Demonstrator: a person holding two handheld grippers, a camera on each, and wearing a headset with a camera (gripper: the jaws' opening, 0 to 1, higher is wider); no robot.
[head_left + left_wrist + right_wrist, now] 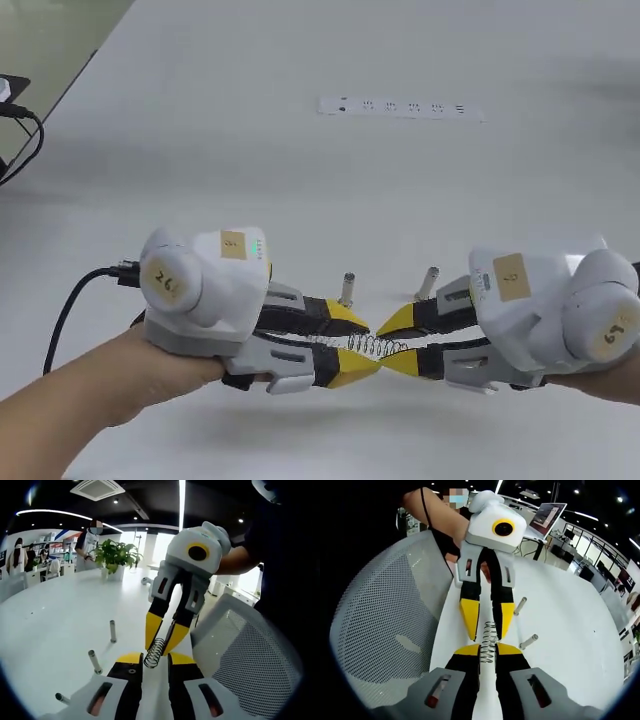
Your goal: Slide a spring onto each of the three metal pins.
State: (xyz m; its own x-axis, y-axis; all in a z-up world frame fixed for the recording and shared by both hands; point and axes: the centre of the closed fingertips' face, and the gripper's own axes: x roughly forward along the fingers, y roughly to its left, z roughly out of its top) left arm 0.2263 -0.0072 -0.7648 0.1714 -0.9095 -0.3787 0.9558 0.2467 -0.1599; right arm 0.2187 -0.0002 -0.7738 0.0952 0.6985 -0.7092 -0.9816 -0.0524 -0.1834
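Observation:
A small steel spring hangs level between my two grippers, just above the white table. My left gripper is shut on one end. My right gripper is shut on the other end, tip to tip with the left. In the left gripper view the spring runs up into the right gripper. The right gripper view has the spring reaching the left gripper. Two upright metal pins stand just behind the tips. Three pins stand bare.
A white power strip lies far back on the table. A black cable loops at the far left edge. A grey mesh chair back stands close beside the grippers. People and a potted plant are far off.

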